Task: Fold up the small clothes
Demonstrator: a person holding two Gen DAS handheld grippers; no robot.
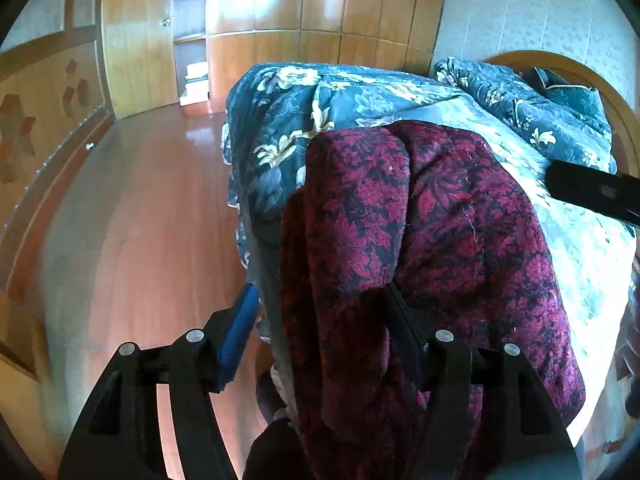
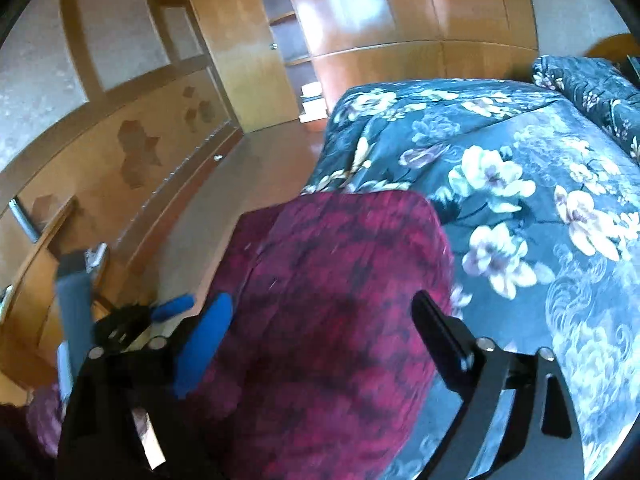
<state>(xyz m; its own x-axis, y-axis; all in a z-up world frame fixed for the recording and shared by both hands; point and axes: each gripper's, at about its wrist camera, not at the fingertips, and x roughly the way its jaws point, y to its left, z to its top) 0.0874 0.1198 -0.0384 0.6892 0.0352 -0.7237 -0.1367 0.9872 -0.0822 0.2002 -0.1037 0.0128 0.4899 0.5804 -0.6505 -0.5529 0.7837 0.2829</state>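
A dark red and black patterned garment (image 1: 420, 240) lies bunched on the near edge of the bed, part of it hanging over the side. My left gripper (image 1: 320, 312) is open; the cloth drapes between its fingers and covers the right one. In the right wrist view the same garment (image 2: 332, 308) fills the gap of my right gripper (image 2: 324, 320), which is open with its fingers on either side of the folded bundle. The right gripper's black finger also shows in the left wrist view (image 1: 592, 192), over the bed at right. The left gripper also shows in the right wrist view (image 2: 160, 312), at lower left.
The bed has a dark blue floral cover (image 2: 500, 184) with a rumpled quilt (image 1: 532, 112) at its head. A polished wooden floor (image 1: 140, 220) lies left of the bed. Wooden wardrobes (image 1: 300, 8) and a cabinet wall (image 1: 40, 120) line the room.
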